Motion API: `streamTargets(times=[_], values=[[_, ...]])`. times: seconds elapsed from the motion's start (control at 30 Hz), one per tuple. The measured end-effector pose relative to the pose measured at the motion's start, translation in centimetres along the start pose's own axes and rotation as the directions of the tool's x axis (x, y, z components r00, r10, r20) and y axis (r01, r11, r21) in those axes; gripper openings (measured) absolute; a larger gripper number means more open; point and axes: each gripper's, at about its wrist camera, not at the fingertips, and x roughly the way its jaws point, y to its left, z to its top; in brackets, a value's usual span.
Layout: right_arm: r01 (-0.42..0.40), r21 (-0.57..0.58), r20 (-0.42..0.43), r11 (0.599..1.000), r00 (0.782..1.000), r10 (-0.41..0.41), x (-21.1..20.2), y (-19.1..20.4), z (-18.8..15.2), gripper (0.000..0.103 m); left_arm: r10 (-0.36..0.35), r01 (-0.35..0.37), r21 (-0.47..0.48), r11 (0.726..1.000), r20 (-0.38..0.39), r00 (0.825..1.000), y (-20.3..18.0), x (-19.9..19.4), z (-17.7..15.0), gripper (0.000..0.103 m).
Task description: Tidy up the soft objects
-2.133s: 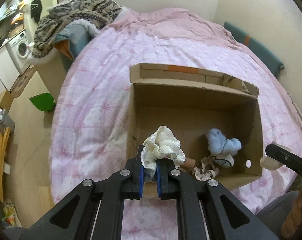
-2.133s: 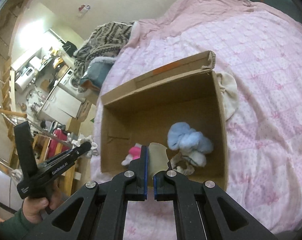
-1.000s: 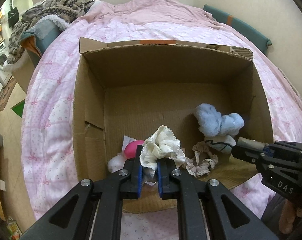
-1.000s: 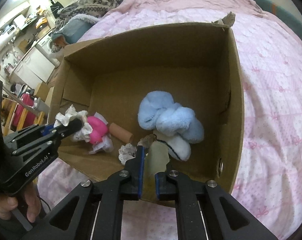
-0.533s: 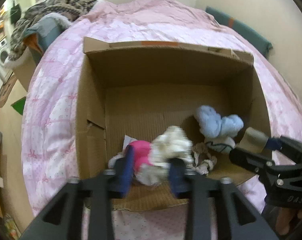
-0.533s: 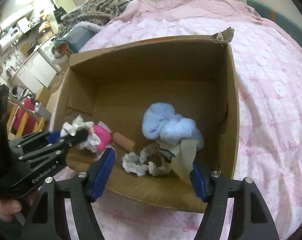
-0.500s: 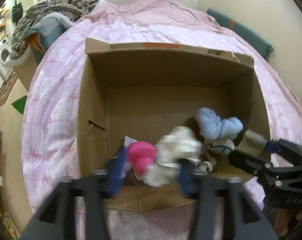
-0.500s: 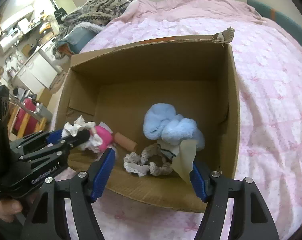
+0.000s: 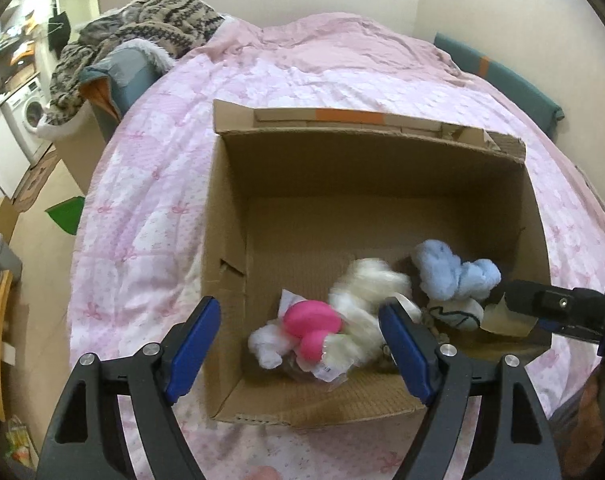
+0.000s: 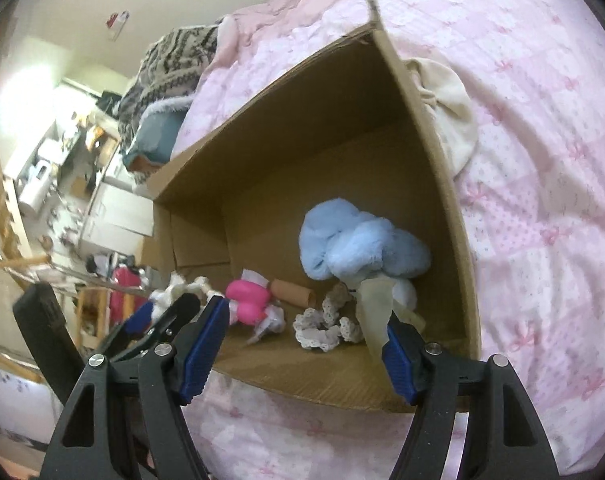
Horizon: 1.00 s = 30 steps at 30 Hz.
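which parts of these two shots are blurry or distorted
Left wrist view: the cream lacy fabric bundle is smeared by motion blur, while the brown cardboard box stays sharp. Right wrist view: the box walls bow from fisheye distortion, the room at far left is overexposed, and both views have dark rounded corners.

I find no legible text, brand, number or sign in either wrist view. The cardboard box (image 9: 230, 208) on the bed carries an orange tape strip on its far flap, with no print I can read. A small tag under the pink toy (image 9: 310, 326) shows faint marks too small to make out. A red-and-white item high on the far wall is blurred.
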Motion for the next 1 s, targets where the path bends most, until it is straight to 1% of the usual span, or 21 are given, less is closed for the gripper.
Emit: streamTargets(times=[0.13,0.27,0.4,0.43,0.47,0.5,0.53,0.6,0.67,0.73,0.8,0.83,0.9,0.93,1.0], values=[[-0.057,0.037,0.023,0.998,0.998,0.056,-0.5,-0.3,0.2,0.076,0.011,-0.011,-0.012,1.000,0.030,0.999,0.4,-1.2,0.0,0.079],[-0.059,0.028,0.033,0.998,0.998,0.058,-0.8,0.1,-0.2,0.076,0.018,-0.017,-0.026,1.000,0.034,0.999,0.9,-2.0,0.0,0.082],[-0.071,0.013,0.036,0.997,0.997,0.070,-1.5,0.2,-0.7,0.076,0.008,-0.007,-0.039,0.999,0.036,0.999,1.6,-2.8,-0.2,0.083],[-0.038,-0.009,0.028,0.999,0.999,0.039,-1.3,0.5,-0.7,0.081,0.013,-0.011,-0.037,0.999,0.039,0.999,1.6,-3.0,-0.2,0.083],[0.042,-0.052,0.012,0.998,0.999,-0.042,-0.8,1.0,-0.8,0.090,0.020,-0.019,-0.034,0.999,0.042,0.999,1.6,-3.2,-0.4,0.083],[0.148,-0.108,-0.012,0.983,0.989,-0.151,0.0,1.6,-0.9,0.090,0.030,-0.029,-0.030,0.999,0.045,0.999,1.7,-3.5,-0.5,0.083],[0.181,-0.141,-0.032,0.973,0.982,-0.187,0.7,1.8,-1.1,0.090,0.036,-0.034,-0.030,0.999,0.045,0.998,1.8,-3.7,-0.6,0.083],[0.191,-0.139,-0.081,0.972,0.976,-0.203,1.4,1.8,-1.3,0.090,0.037,-0.036,-0.038,0.999,0.046,0.998,2.1,-4.1,-1.0,0.083],[0.134,-0.116,-0.068,0.984,0.987,-0.142,0.9,1.8,-1.4,0.090,0.040,-0.038,-0.050,0.998,0.043,0.998,2.5,-4.4,-1.3,0.083],[0.120,-0.116,-0.065,0.986,0.990,-0.128,0.4,1.9,-1.3,0.090,0.046,-0.044,-0.064,0.997,0.034,0.998,2.9,-4.4,-1.6,0.084],[0.027,-0.080,-0.074,0.996,0.997,-0.032,-0.2,1.7,-1.1,0.090,0.045,-0.043,-0.076,0.996,0.021,0.999,3.1,-4.3,-1.8,0.084],[0.026,-0.073,-0.069,0.997,0.997,-0.031,-0.3,1.7,-1.0,0.090,0.043,-0.042,-0.081,0.996,0.016,0.999,3.1,-4.3,-1.8,0.084],[0.060,-0.096,-0.045,0.994,0.997,-0.065,-0.7,2.0,-1.2,0.090,0.040,-0.039,-0.088,0.995,0.008,0.999,3.2,-4.2,-1.9,0.084],[0.070,-0.089,-0.037,0.994,0.997,-0.074,-0.8,1.9,-1.2,0.090,0.039,-0.038,-0.088,0.995,0.006,0.999,3.1,-4.2,-1.9,0.084],[0.117,-0.094,-0.007,0.989,0.993,-0.118,-1.3,1.9,-1.3,0.090,0.042,-0.042,-0.080,0.996,0.001,0.999,2.9,-4.2,-2.0,0.084]])
